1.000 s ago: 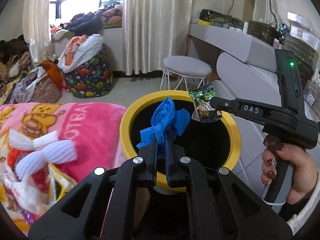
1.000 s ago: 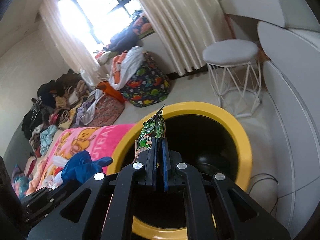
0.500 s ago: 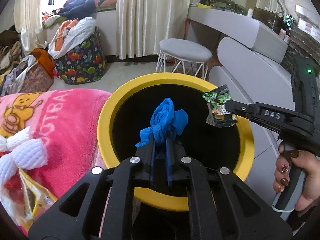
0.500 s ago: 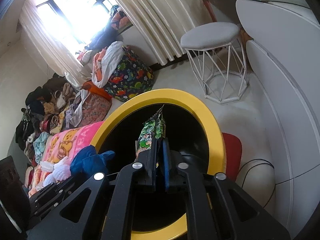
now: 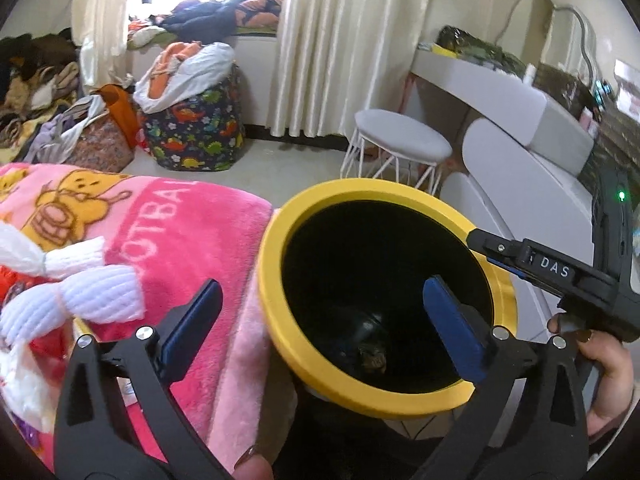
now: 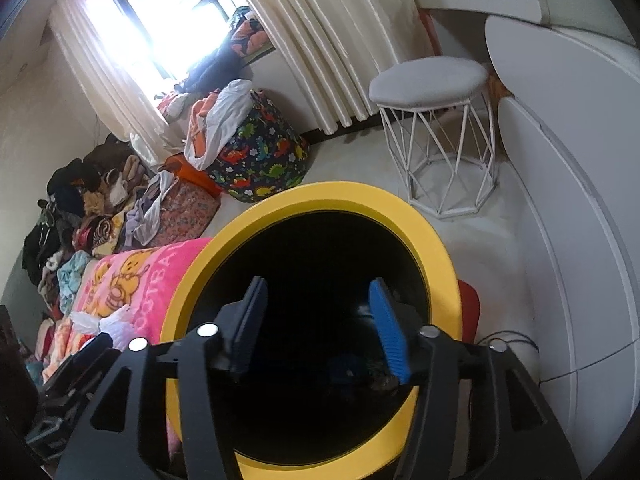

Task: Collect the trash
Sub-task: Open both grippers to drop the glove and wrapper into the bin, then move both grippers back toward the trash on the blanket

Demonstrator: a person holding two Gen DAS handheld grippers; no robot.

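Bedroom, cluttered: clothes heaped under the window, a dinosaur-print bag on the floor, a white wire stool beside a white desk.

Yellow-rimmed bin stands against the edge of a bed covered by a pink blanket. Its interior is black and deep. At the bottom something small and crumpled shows, probably a wrapper; the right wrist view adds a dim blue shape beside it. Too dark to identify either with confidence.

Left gripper: jaws spread wide, nothing between them, one finger over the blanket's edge, the other over the bin mouth. Right gripper: also wide apart and empty, hanging directly above the bin opening.

More likely trash lies on the blanket's near left corner: a crinkled, shiny yellow-and-red packet, partly hidden under a white knitted bundle.

Handling, as a judgement: foil packets are very light, limp and slick, and will fold rather than resist. Best held at a crimped seam or a free corner, pinched firmly. The blanket is plush, so a deep grab risks snagging pile; the knit bundle may drag along.
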